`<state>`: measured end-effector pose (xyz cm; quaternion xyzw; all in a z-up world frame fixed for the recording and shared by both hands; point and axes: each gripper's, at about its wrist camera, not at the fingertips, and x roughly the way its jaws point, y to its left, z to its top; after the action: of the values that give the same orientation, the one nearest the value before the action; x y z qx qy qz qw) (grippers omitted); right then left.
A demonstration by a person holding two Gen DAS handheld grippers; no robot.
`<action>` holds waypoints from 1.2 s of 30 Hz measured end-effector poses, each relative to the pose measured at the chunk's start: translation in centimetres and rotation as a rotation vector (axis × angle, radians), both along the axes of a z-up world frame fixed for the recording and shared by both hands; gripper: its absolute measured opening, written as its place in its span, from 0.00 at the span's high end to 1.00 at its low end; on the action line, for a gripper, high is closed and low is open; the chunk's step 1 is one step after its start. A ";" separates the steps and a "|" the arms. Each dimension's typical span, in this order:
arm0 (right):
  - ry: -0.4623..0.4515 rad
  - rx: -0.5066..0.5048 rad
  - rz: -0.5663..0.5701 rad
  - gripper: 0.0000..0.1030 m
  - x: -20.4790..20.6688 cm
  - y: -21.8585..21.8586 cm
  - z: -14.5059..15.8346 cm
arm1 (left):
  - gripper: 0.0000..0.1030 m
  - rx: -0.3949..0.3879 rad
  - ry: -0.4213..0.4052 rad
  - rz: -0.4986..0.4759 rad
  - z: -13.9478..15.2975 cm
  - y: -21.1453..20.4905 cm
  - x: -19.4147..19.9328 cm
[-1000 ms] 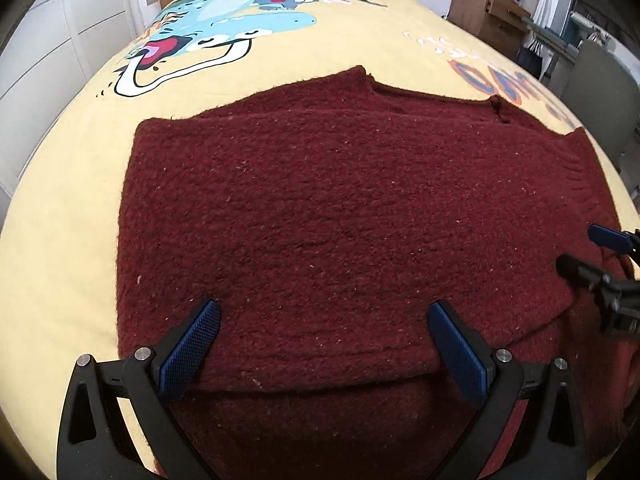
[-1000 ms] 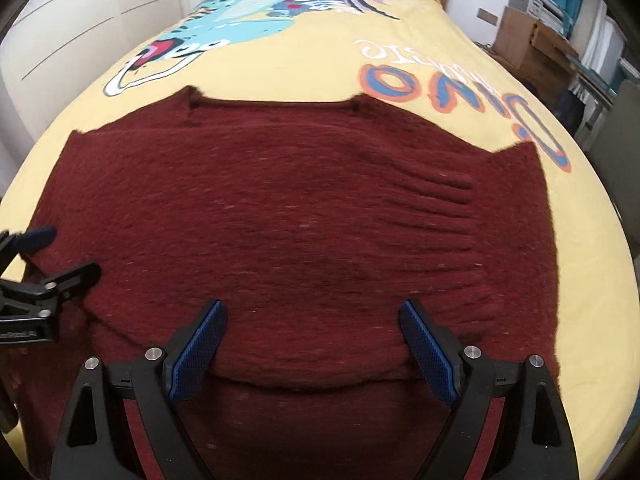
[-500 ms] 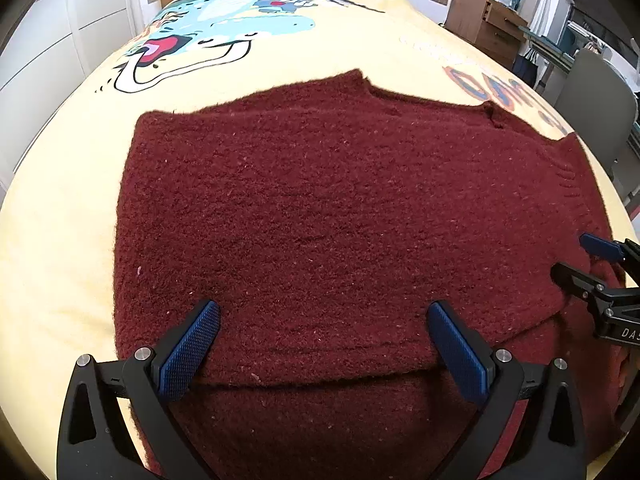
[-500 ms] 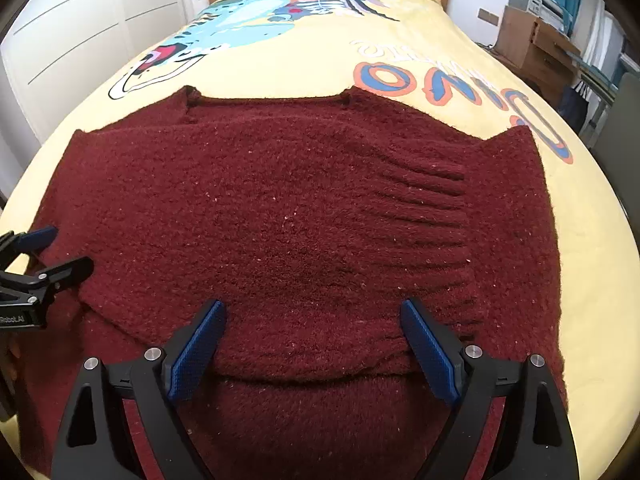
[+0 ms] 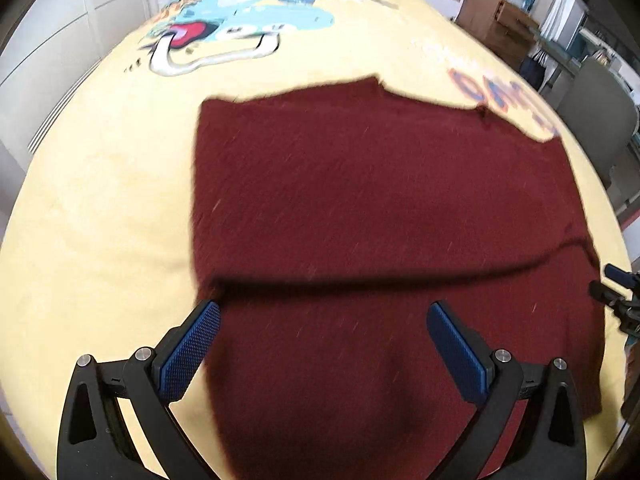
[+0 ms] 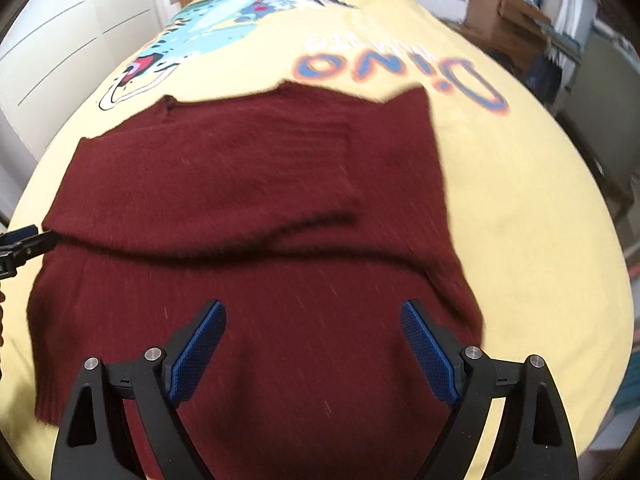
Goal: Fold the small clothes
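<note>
Left wrist view: my left tool (image 5: 323,334) has its jaws wide apart and grips nothing. The dark red sweater (image 5: 380,216) lies flat on the bed (image 5: 100,200), directly ahead of this tool and running under the gap between its blue pads (image 5: 188,350). A fold edge (image 5: 380,276) crosses the sweater just beyond the fingertips; the folded-over layer lies past it, the single layer nearer me. Far to this tool's right, at the sweater's right border, I see the tips of my right tool (image 5: 614,284). The frame is blurred, so the knit detail is hard to read.

Right wrist view: my right tool (image 6: 313,334) is likewise spread open and empty, above the near part of the sweater (image 6: 248,184). The fold edge (image 6: 224,250) sits ahead of its fingertips. A ribbed cuff (image 6: 320,136) shows on the folded layer, ahead and slightly right. At the far left of this tool, my left tool's tips (image 6: 26,240) show at the sweater's left border, near the end of the fold. The yellow bedspread carries a cartoon print (image 6: 224,20) and lettering (image 6: 400,66) beyond the sweater.
</note>
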<state>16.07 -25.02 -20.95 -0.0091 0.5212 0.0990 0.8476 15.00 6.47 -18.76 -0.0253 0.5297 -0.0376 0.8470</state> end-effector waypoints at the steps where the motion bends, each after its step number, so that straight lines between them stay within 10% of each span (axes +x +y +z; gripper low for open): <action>1: 0.015 0.004 -0.018 0.13 -0.8 -0.9 0.0 | 0.01 -0.002 0.012 0.005 0.0 0.4 -0.6; 36: 0.282 0.080 -0.153 0.13 -10.8 -6.9 -4.2 | 0.01 -0.094 0.290 -0.023 -4.5 0.4 -11.4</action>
<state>5.23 -31.88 -25.14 0.0786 0.6296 0.0552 0.7709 3.59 6.89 -23.28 -0.0639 0.6444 -0.0682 0.7590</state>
